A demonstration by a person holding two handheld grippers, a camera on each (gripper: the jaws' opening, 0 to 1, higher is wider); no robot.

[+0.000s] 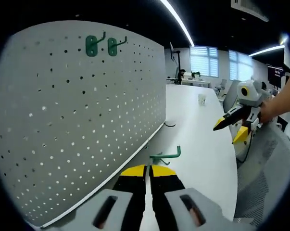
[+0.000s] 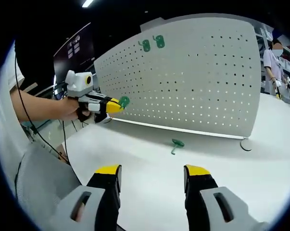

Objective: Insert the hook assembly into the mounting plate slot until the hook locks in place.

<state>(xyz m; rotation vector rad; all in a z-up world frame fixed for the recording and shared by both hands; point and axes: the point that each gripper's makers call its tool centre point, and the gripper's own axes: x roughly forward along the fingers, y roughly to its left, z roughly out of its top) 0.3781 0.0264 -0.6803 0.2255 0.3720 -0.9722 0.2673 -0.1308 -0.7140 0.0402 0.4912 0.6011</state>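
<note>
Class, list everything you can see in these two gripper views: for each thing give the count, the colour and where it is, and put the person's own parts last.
Pegboard: one, pale grey with rows of holes, standing upright on the table.
Mounted hooks: two, green, side by side near the pegboard's top edge.
Held hook: one, green, in the left gripper's tips, close to the pegboard.
Loose hook: one, green, lying on the table in front of the pegboard.
Table: one, white, under everything.
Bystander: one, at the far right.
Left gripper: yellow and black jaws shut on the held hook.
Right gripper: yellow-tipped black jaws wide apart, holding nothing.
</note>
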